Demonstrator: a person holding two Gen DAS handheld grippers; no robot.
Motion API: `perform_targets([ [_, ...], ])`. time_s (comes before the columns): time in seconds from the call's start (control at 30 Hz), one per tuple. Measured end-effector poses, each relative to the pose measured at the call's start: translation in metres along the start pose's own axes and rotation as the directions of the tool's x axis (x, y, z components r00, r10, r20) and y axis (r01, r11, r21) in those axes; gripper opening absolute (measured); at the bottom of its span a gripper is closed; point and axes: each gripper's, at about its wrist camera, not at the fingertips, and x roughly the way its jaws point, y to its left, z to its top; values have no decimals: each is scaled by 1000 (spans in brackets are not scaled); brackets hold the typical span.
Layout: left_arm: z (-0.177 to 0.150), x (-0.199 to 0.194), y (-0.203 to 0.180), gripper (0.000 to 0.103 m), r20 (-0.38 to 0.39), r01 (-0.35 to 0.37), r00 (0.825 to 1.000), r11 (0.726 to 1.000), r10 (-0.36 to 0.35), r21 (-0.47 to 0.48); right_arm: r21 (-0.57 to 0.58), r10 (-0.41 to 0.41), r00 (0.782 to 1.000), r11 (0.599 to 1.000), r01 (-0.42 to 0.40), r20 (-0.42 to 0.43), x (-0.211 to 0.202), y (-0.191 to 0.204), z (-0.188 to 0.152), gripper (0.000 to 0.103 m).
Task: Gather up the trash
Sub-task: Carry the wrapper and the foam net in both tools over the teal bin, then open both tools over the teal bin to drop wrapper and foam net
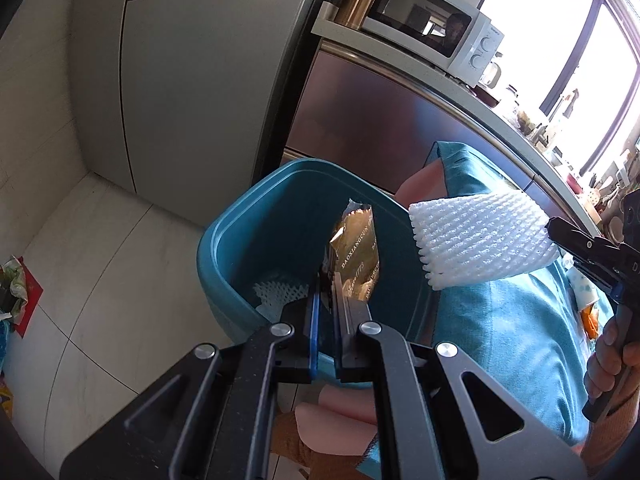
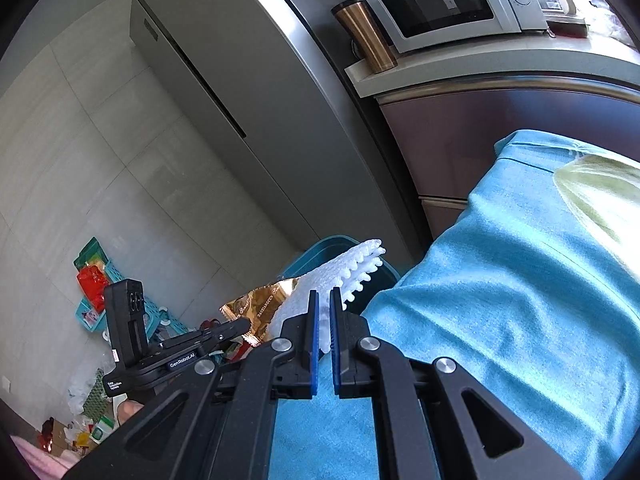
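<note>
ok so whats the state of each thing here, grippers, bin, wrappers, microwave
left gripper: shut on the gold foil wrapper, over the bin
right gripper: shut on the white foam net sleeve
teal plastic bin: open, a white foam net already inside
white microwave: door closed

Left hand-held gripper [image 1: 329, 280] clamped, angled down; right hand-held gripper [image 2: 325, 300] clamped.

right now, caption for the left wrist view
Left gripper holds gold wrapper over teal bin; right gripper brings white foam net.
</note>
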Motion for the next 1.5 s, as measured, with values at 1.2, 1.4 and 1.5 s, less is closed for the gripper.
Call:
perform_targets([
  [1.2,2,34,-15,12,-8,-12,1000,1000,12,14,-32,-73,986,997,69,-149,70,8,-4,20],
  [1.4,-1,12,-40,28,41,39,998,996,-43,76,-62,-69,994,996,63,-85,33,10,-12,27],
  [1.5,-3,3,-61,36,55,83,994,989,-90,125,-80,-74,997,994,71,-38,5,12,-18,34],
])
